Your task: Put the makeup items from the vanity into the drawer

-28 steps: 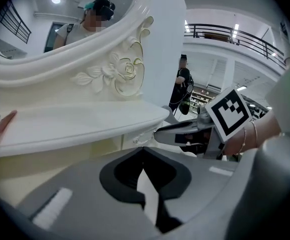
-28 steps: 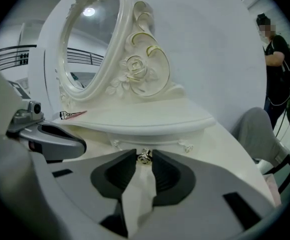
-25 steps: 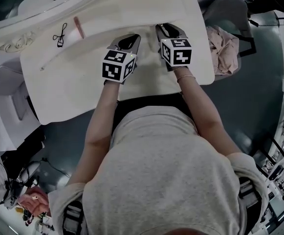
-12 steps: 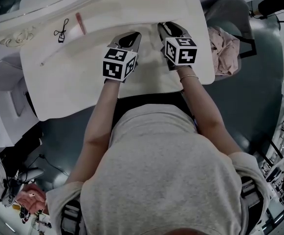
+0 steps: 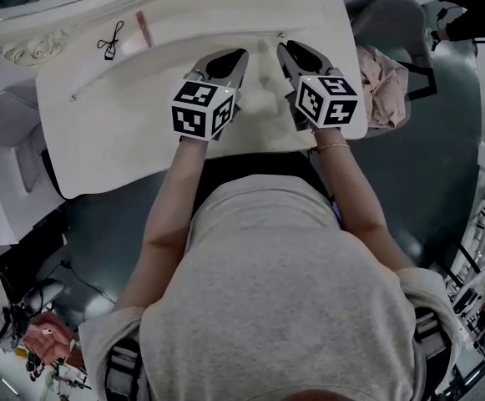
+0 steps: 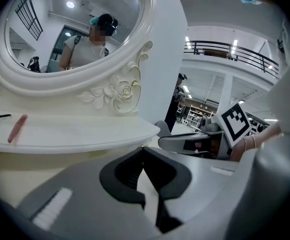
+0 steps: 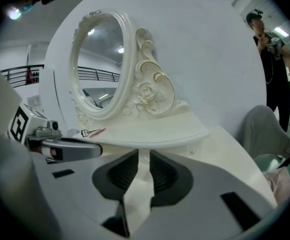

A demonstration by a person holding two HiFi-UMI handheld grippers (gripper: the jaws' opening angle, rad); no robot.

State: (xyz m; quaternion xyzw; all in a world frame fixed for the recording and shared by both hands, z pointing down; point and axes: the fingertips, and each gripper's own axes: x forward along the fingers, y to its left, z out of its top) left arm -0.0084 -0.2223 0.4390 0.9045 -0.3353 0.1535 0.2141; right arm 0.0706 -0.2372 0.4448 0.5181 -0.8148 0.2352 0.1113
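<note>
A pink makeup stick [image 5: 144,28] and a black eyelash curler [image 5: 110,40] lie on the vanity's raised shelf [image 5: 225,7] at the far left. In the left gripper view the stick [image 6: 17,128] lies on that shelf, below the mirror. My left gripper [image 5: 225,61] hovers over the lower vanity top [image 5: 125,132], shut and empty. My right gripper [image 5: 296,57] hangs beside it, its jaws a narrow gap apart after just closing a little, with nothing between them. Both point at the shelf, well right of the items. No drawer shows.
An oval mirror [image 6: 75,34] in a carved white frame stands behind the shelf. A grey chair [image 5: 392,19] with a pinkish cloth [image 5: 380,78] stands right of the vanity. A person in black [image 7: 267,49] stands beyond it.
My right gripper has shifted right and back toward my body, and both marker cubes look slightly larger, as if lifted. The stick and curler have not moved on the shelf.
</note>
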